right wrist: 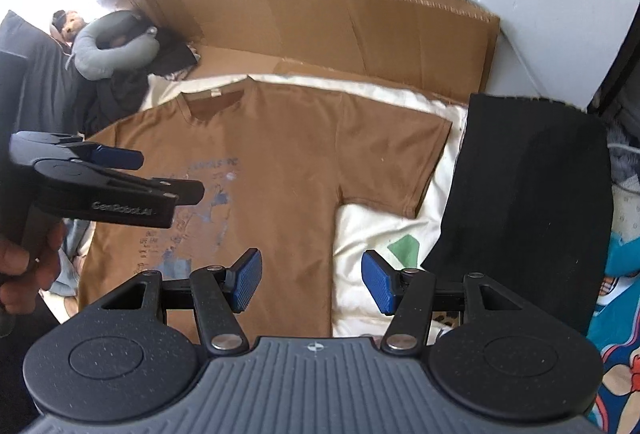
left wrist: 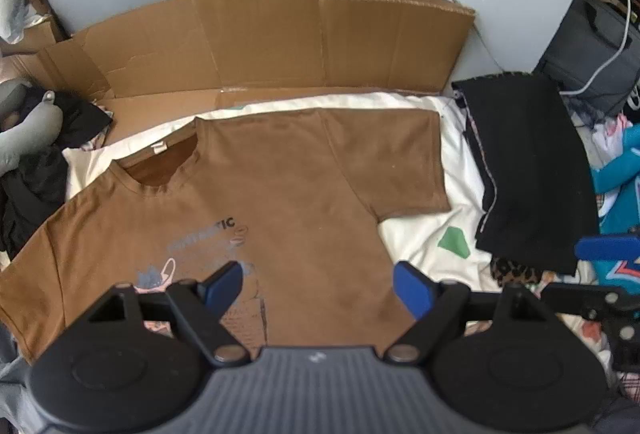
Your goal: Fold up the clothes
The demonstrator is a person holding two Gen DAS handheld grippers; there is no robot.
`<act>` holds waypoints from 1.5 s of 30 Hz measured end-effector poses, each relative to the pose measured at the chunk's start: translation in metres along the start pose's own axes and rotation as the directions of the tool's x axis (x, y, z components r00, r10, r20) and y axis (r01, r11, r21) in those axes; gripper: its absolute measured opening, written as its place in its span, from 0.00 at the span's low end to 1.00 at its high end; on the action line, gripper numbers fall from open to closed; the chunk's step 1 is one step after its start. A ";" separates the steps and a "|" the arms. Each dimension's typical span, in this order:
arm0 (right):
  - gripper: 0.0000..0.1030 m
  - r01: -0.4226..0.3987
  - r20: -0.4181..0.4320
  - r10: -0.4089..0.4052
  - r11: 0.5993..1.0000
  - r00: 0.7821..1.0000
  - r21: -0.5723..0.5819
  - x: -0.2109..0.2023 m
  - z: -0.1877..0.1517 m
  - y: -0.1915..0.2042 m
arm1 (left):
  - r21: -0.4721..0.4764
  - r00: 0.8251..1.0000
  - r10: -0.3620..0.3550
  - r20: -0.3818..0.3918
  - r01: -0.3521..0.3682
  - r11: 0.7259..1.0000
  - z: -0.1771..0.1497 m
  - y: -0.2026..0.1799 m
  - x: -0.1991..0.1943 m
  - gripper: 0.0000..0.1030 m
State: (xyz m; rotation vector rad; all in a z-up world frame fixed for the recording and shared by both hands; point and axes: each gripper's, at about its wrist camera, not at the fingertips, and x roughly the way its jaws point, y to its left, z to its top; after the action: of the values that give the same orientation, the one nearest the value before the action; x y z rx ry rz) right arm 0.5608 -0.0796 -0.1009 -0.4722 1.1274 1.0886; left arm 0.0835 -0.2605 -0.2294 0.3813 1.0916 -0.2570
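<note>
A brown T-shirt with a blue chest print lies flat, front up, on a cream sheet, collar toward the cardboard. My left gripper hangs open over the shirt's lower body with nothing between its fingers. It also appears from the side in the right wrist view, left gripper, held by a hand. My right gripper is open above the shirt's right side edge, where brown cloth meets the sheet. One of its blue pads shows at the right edge of the left wrist view.
A folded black garment lies right of the shirt. Flattened cardboard stands behind. A grey neck pillow and dark clothes sit at the left. Blue patterned fabric is at far right.
</note>
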 end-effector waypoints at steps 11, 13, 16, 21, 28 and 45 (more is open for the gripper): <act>0.60 0.002 0.001 -0.002 0.996 1.000 0.089 0.025 0.005 -0.013 | 0.032 1.000 0.009 0.007 -0.009 0.999 0.002 0.000 0.035 0.82; 0.60 -0.029 0.011 0.028 0.995 1.000 0.095 0.030 0.003 -0.014 | 0.039 1.000 0.012 0.007 -0.012 0.999 0.003 0.001 0.041 0.82; 0.60 -0.038 -0.008 0.039 0.996 0.999 0.075 0.040 -0.003 -0.014 | 0.042 1.000 0.021 -0.006 -0.021 0.999 0.005 0.004 0.052 0.82; 0.60 -0.021 -0.009 0.022 0.992 1.000 0.121 0.056 -0.011 -0.029 | 0.006 0.999 0.019 -0.029 -0.019 1.000 0.006 0.005 0.070 0.82; 0.60 0.006 0.044 -0.016 0.974 0.999 0.226 0.076 -0.007 -0.048 | 0.014 1.000 0.005 -0.005 -0.005 1.000 0.024 -0.006 0.081 0.83; 0.60 -0.052 0.205 -0.010 0.955 0.979 0.292 0.152 -0.016 -0.083 | -0.093 0.987 -0.049 -0.151 0.035 0.995 0.072 0.001 0.151 0.79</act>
State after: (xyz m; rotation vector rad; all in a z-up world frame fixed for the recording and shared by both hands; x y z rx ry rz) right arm 0.6288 -0.0598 -0.2592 -0.1083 1.0907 0.9419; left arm 0.2092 -0.2930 -0.3359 0.3014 1.2592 -0.2179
